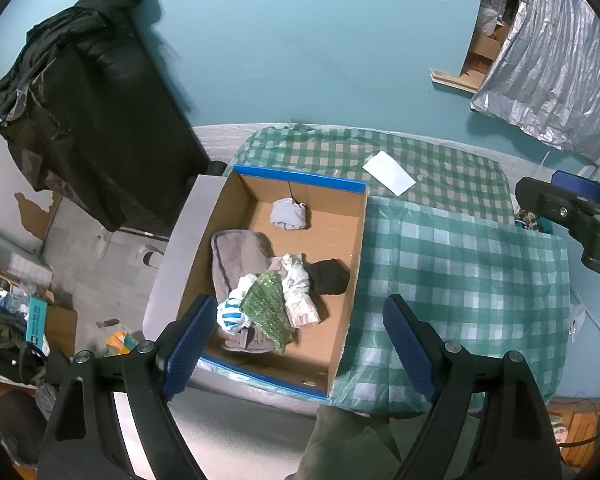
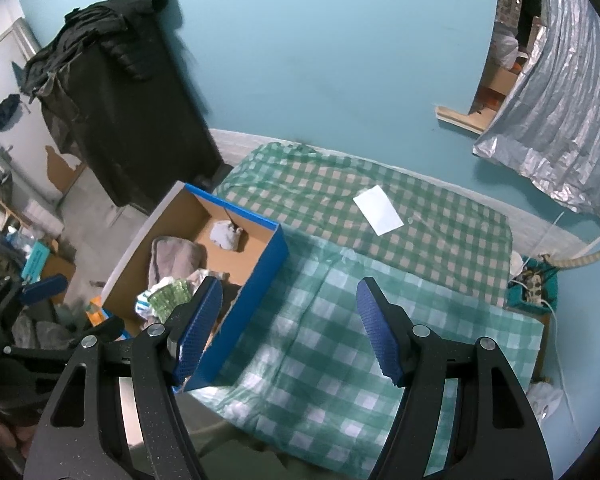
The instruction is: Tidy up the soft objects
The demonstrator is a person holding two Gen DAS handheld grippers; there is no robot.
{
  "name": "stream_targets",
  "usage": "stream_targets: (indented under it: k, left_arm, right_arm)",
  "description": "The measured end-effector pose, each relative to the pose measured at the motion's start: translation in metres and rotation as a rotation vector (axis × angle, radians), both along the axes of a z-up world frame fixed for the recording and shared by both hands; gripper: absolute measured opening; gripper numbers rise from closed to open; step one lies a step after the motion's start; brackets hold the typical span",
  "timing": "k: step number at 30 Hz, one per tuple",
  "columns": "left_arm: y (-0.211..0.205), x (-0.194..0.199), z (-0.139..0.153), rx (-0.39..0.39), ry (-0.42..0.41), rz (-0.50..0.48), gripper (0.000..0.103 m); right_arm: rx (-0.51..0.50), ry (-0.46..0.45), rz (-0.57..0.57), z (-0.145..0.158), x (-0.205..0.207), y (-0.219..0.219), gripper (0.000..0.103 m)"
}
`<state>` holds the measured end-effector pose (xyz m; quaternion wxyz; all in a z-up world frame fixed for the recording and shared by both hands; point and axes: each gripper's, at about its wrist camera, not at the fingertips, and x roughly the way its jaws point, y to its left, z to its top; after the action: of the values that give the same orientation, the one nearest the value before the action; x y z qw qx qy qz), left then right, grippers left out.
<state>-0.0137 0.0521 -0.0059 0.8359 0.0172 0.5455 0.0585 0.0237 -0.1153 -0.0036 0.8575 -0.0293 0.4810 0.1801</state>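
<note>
A blue-edged cardboard box [image 1: 342, 240] sits on the left of the checked table and holds several soft things: a grey towel [image 1: 236, 252], a green sequinned cloth [image 1: 266, 310], a white crumpled cloth [image 1: 296, 280], a black sock [image 1: 330, 276], a blue-white piece [image 1: 230, 314] and a pale grey bundle [image 1: 288, 214]. My left gripper [image 1: 300, 344] is open and empty above the box's near end. My right gripper [image 2: 290, 328] is open and empty above the checked cloth [image 2: 400, 320], right of the box [image 2: 240, 312]. It also shows at the right edge of the left wrist view [image 1: 572, 208].
A white paper [image 1: 388, 172] lies on the far part of the table. A black cabinet draped with dark clothes [image 1: 96, 120] stands at the left. Clutter covers the floor at lower left [image 1: 32, 320]. A silver foil sheet [image 1: 548, 72] hangs at the right.
</note>
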Motion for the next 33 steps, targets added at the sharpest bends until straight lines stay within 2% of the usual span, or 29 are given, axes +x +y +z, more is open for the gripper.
stream_targets:
  k: [13,33]
  left_arm:
    - [0.0048,0.0008,-0.0025,-0.003,0.010,0.028,0.086]
    - [-0.0038,0.0018,-0.0048,0.002,0.019,0.010,0.086]
  right_arm:
    - [0.006,0.002,0.018,-0.0018,0.0003,0.0054,0.070]
    - [0.006,0.005,0.019,-0.0029,0.0005,0.0035,0.070]
